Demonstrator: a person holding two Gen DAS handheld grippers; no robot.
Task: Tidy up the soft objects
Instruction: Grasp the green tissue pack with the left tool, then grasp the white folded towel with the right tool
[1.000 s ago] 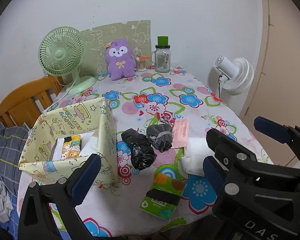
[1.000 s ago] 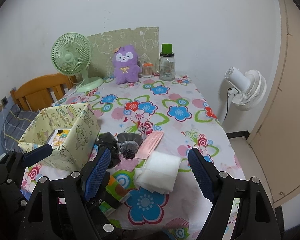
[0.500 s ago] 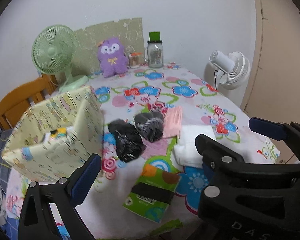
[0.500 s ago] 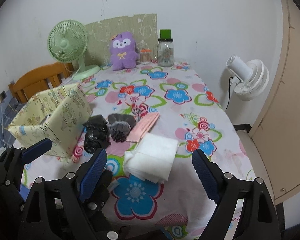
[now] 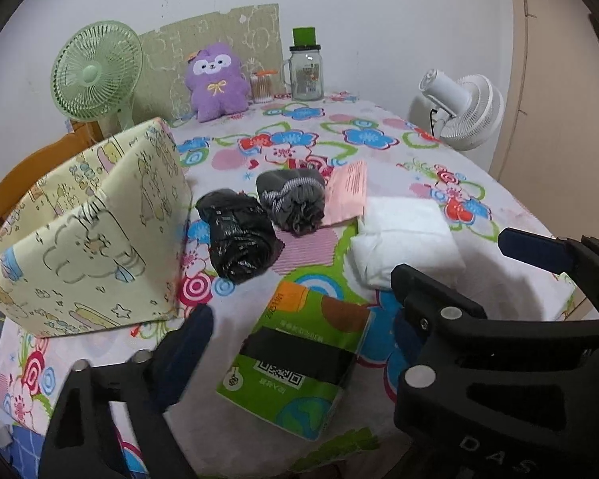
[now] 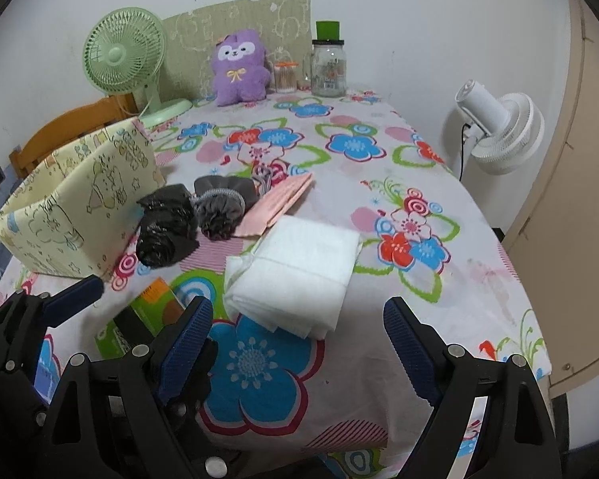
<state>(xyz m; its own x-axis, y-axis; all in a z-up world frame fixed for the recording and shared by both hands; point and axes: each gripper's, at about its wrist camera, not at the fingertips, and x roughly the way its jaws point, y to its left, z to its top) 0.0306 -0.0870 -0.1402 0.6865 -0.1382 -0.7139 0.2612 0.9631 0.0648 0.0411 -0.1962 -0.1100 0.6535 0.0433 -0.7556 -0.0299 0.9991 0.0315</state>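
Note:
A yellow fabric box (image 5: 88,235) (image 6: 80,207) stands at the table's left. Beside it lie a black bundle (image 5: 237,235) (image 6: 165,225), a grey sock ball (image 5: 295,201) (image 6: 221,203), a pink packet (image 5: 345,191) (image 6: 277,205), a white folded pack (image 5: 405,235) (image 6: 295,275) and a green tissue pack (image 5: 299,363) (image 6: 139,319). My left gripper (image 5: 299,343) is open just above the tissue pack. My right gripper (image 6: 299,343) is open and empty, just in front of the white pack.
A purple plush (image 5: 217,76) (image 6: 241,66), a green fan (image 5: 96,76), a glass jar (image 5: 307,68) and a small swab jar (image 5: 261,86) stand at the table's back. A white fan (image 6: 499,127) stands off the right edge. A wooden chair (image 6: 68,127) is left.
Both grippers have come lower and closer to the table's front items. The left gripper now hangs over the green tissue pack. The jaws stay open.

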